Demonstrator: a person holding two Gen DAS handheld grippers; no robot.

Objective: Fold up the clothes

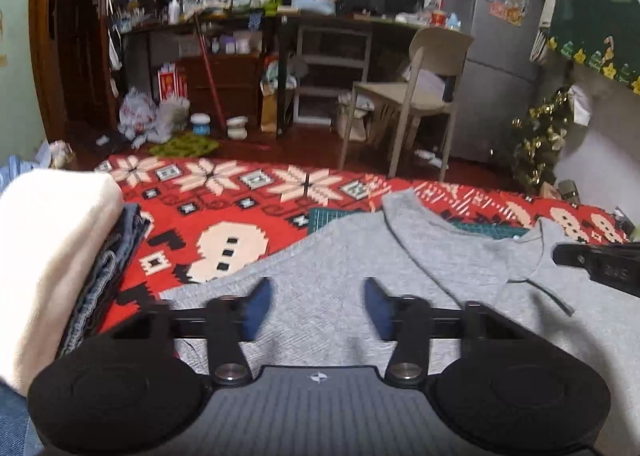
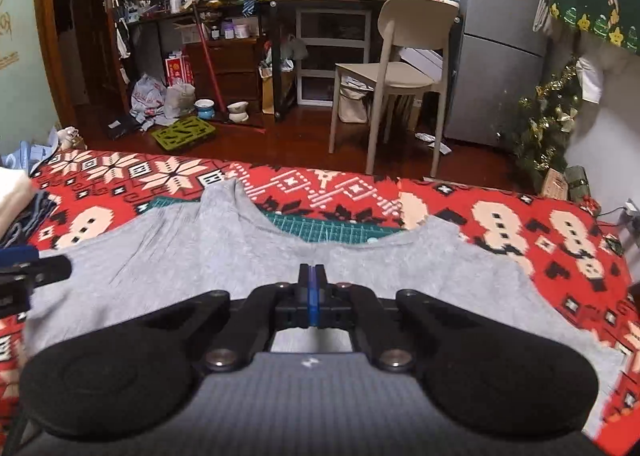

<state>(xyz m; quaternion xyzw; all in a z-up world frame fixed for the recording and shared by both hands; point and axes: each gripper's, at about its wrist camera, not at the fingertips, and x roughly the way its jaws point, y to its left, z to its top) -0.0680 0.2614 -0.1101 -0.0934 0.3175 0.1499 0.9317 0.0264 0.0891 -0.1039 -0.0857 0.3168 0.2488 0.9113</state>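
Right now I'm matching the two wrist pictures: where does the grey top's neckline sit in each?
Left wrist: the grey top's neckline is right of centre, above the left gripper.
Right wrist: the neckline is central, just above the right gripper.
Shared landmark: the beige chair.

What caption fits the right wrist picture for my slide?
Right gripper shut above a grey top spread on a red patterned blanket.

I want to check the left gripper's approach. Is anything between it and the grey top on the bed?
Nothing visible. The left gripper hangs directly over the grey top, bare cloth showing between its parted blue pads. The folded pile lies off to its left, clear of the path.
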